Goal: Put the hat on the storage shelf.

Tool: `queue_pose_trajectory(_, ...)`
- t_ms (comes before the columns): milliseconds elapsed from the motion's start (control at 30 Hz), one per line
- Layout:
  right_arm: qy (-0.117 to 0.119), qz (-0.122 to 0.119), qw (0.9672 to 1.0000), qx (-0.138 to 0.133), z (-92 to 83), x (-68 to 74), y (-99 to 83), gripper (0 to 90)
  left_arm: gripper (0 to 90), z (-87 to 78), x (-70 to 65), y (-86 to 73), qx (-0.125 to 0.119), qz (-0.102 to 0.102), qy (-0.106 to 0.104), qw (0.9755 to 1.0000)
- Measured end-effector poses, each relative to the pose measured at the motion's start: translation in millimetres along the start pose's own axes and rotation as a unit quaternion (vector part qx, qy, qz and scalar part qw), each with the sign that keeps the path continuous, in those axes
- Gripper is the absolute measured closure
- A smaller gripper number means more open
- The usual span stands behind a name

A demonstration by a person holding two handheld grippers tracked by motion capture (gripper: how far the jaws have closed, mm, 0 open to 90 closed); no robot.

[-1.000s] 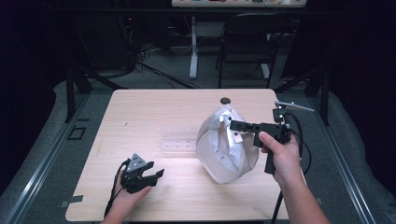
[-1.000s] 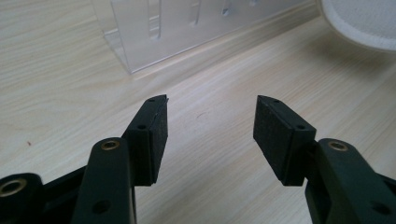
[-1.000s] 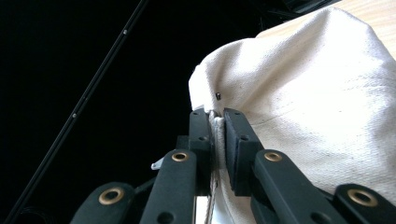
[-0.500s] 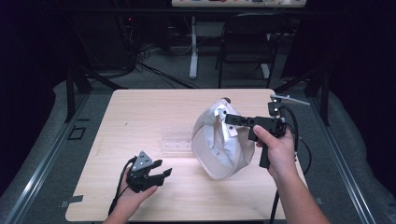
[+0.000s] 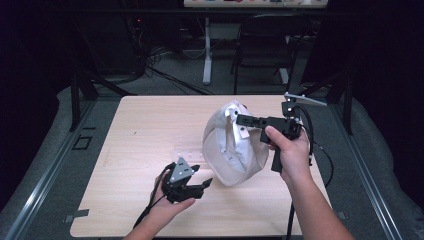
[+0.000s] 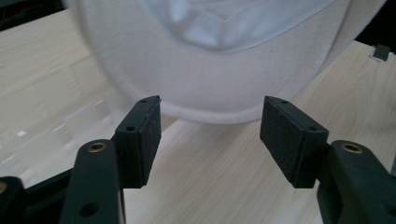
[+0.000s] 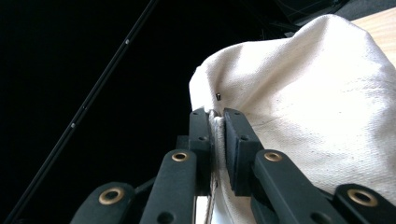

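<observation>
White cloth cap (image 5: pixel 231 147): off-white canvas, held up over the right half of the bench (image 5: pixel 150 130), its lower edge at or just above the wood surface; contact cannot be told. In the left gripper view the cap (image 6: pixel 219 56) shows a rounded, stitched rim and a paler lining inside. In the right gripper view the canvas (image 7: pixel 317 107) bulges to the right of the jaws, with a small dark mark near its top fold.

Right gripper (image 5: pixel 241 120): held in the right hand (image 5: pixel 290 150), reaching leftward to the cap's upper part. Jaws clamped on a fold of the cap's edge, cloth pinched flat between the pads (image 7: pixel 233 140).

Left gripper (image 5: pixel 202 184): held in the left hand (image 5: pixel 167 210) low over the near part of the bench, pointing toward the cap's lower rim. Jaws apart, nothing between them; the cap's rim lies just beyond the pads (image 6: pixel 287 135), not touching.

Clear plastic item (image 5: pixel 187 150): flat on the bench just left of the cap; details too faint to tell.

Surroundings: dark chair (image 5: pixel 265 45) and cables (image 5: pixel 165 70) on the floor beyond the bench.
</observation>
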State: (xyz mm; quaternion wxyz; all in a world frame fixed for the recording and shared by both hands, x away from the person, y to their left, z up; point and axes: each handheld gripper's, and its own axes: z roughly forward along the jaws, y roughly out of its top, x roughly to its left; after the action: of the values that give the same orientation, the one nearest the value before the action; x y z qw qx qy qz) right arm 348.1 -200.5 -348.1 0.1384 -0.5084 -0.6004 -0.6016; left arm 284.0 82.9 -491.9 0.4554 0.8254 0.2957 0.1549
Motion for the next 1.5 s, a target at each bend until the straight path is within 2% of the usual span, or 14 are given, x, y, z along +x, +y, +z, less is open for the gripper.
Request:
queue_pose_trajectory(167,-0.002,0.001,1.0000,-0.004,5.5,1.2,4.5,82.3,34.2,13.3,-18.2,14.0,-0.004,0.020,-0.013,0.9997)
queue_pose_trajectory(400,0.000,0.003,1.0000,-0.007,9.2,1.1,6.8,82.3,32.2,30.6,-30.6,20.5,0.012,0.034,-0.017,0.9992)
queue_pose_trajectory(533,-0.001,0.004,1.0000,-0.008,9.2,1.7,6.6,82.2,32.2,41.9,-38.4,22.9,0.022,0.042,-0.010,0.9988)
queue_pose_trajectory(633,-0.003,0.003,0.9999,-0.010,8.8,2.8,6.3,82.2,33.6,51.8,-43.7,24.5,0.032,0.050,0.016,0.9981)
queue_pose_trajectory(667,-0.003,0.003,0.9999,-0.010,8.6,2.9,6.3,82.2,38.2,53.0,-43.7,24.8,0.035,0.053,0.021,0.9977)
queue_pose_trajectory(700,-0.003,0.003,0.9999,-0.010,8.6,2.9,6.3,82.2,44.3,53.0,-43.7,24.8,0.035,0.053,0.021,0.9977)
queue_pose_trajectory(733,-0.004,0.003,0.9999,-0.010,8.4,3.1,6.4,82.2,44.3,54.0,-43.2,25.1,0.038,0.055,0.025,0.9974)
queue_pose_trajectory(767,-0.002,0.000,0.9999,-0.010,6.9,2.9,6.9,82.2,53.1,53.9,-42.4,25.5,0.038,0.053,0.022,0.9976)
queue_pose_trajectory(833,-0.001,0.002,0.9999,-0.010,6.2,3.1,7.2,82.2,57.4,52.8,-39.9,26.2,0.041,0.060,0.028,0.9970)
queue_pose_trajectory(967,-0.001,0.002,0.9999,-0.011,6.4,3.9,8.0,82.2,63.9,49.0,-34.3,26.2,0.036,0.055,0.029,0.9974)
queue_pose_trajectory(1200,-0.003,-0.001,0.9999,-0.011,5.3,6.7,9.7,82.2,74.0,38.7,-25.9,27.2,0.030,0.059,0.026,0.9975)
queue_pose_trajectory(1367,-0.006,-0.004,0.9999,-0.012,5.8,8.6,9.8,82.2,79.9,28.5,-12.6,28.7,0.013,0.055,0.037,0.9977)
queue_pose_trajectory(1500,-0.004,-0.005,0.9999,-0.011,7.5,8.6,9.9,82.2,82.7,26.5,-1.5,28.5,0.007,0.043,0.021,0.9988)
